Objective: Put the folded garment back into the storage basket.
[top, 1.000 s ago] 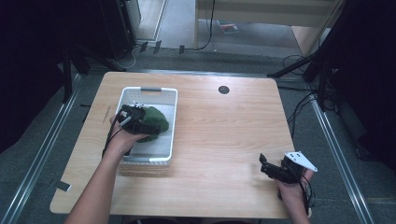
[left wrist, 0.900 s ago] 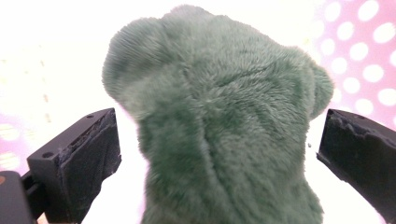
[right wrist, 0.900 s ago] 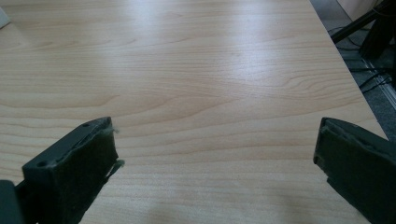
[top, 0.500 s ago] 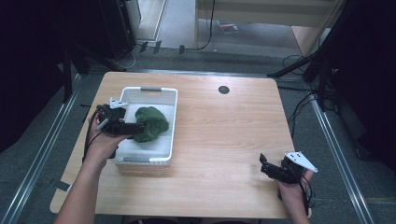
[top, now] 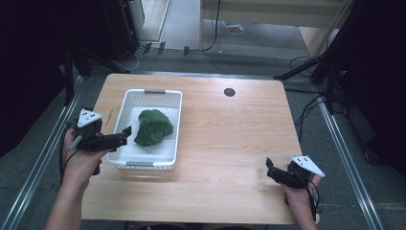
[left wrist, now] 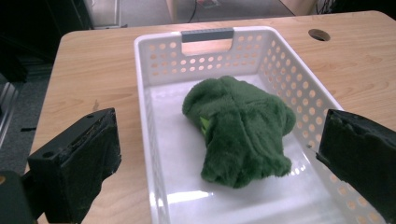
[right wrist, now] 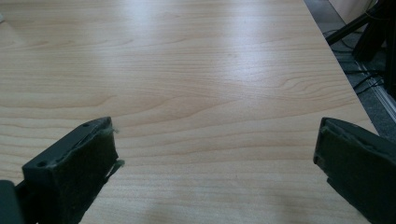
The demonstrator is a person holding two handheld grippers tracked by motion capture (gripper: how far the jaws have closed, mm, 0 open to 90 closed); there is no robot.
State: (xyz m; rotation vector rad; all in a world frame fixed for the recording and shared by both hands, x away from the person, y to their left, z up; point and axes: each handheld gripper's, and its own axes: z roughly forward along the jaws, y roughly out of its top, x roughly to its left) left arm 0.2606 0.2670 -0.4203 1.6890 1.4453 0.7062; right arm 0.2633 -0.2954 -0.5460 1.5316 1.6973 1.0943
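Note:
A dark green plush toy (top: pixel 153 127) lies loose in the middle of a white perforated basket (top: pixel 151 92) on the left part of the wooden table (top: pixel 230 139). My left gripper (top: pixel 123 136) hovers just outside the basket's left wall, pointing at the plush, open and empty. In the left gripper view the plush (left wrist: pixel 238 126) lies between and beyond the wide-apart fingers (left wrist: pixel 79 163), inside the basket (left wrist: pixel 144 116). My right gripper (top: pixel 269 168) is low over the table's near right corner, open with nothing in it; its fingers (right wrist: pixel 74 172) frame bare wood.
A round cable hole (top: pixel 229 92) sits at the table's far middle. Metal rails (top: pixel 344 148) run along both sides of the table, and cables (top: pixel 306 103) lie on the floor to the right. The basket has a grey handle (top: pixel 155 91) on its far end.
My left gripper has pulled out of the basket to the left, away from the plush, which stays inside. The right gripper has not moved.

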